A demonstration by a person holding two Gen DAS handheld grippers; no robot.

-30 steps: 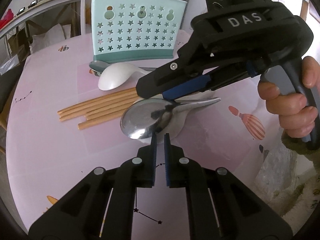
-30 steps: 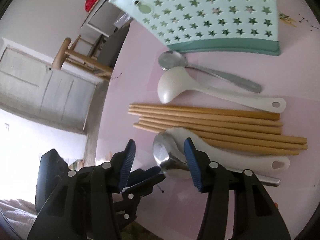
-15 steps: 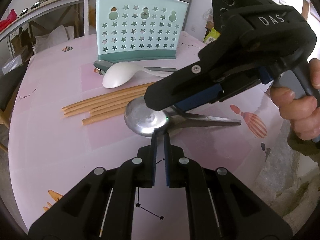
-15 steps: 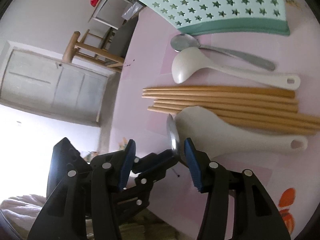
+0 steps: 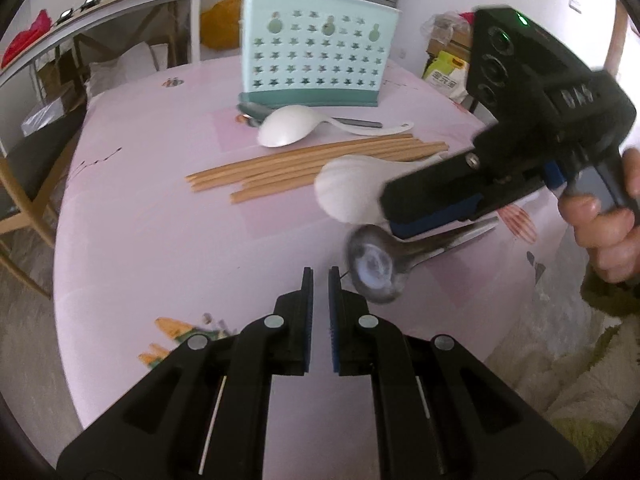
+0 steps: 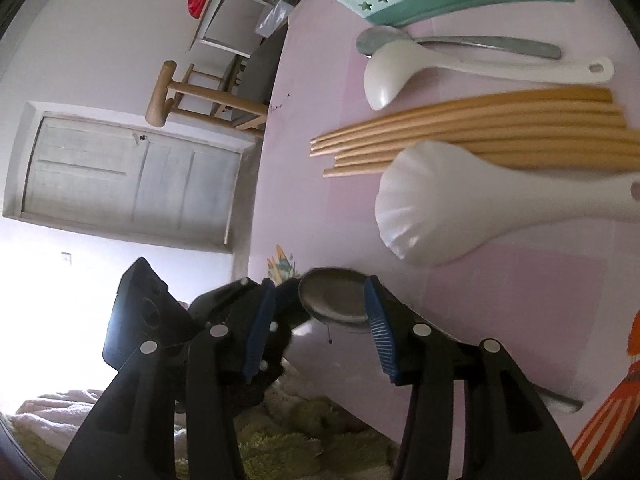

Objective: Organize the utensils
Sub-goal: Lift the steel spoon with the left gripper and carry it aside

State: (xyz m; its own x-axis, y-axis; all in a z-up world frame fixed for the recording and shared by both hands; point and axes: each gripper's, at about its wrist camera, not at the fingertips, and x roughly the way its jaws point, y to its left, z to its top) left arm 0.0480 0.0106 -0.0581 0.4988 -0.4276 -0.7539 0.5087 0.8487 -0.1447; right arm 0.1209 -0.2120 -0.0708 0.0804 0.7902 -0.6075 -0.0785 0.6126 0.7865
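Note:
A steel spoon [image 5: 374, 270] lies on the pink table [image 5: 160, 220] near its front edge, blurred. My right gripper [image 5: 390, 216] reaches over it from the right. In the right wrist view the spoon's bowl [image 6: 332, 298] sits between the right gripper's [image 6: 319, 280] open fingers. Its rim is against one pad and a gap shows to the other. My left gripper [image 5: 319, 272] is shut on nothing, just left of the bowl. Farther back lie a white rice paddle [image 5: 352, 192], several chopsticks [image 5: 300, 168], a white ladle [image 5: 286, 130] and a teal star-holed holder [image 5: 316, 64].
A second steel spoon [image 6: 480, 44] lies between the ladle and the holder. A wooden chair [image 5: 24, 184] stands off the table's left side. A person's hand [image 5: 600, 220] grips the right tool. A fluffy cloth [image 5: 580, 380] lies below the table's near right edge.
The steel spoon has come off the white paddle and slid toward the near table edge along with the right gripper. My left gripper has drawn back from the bowl.

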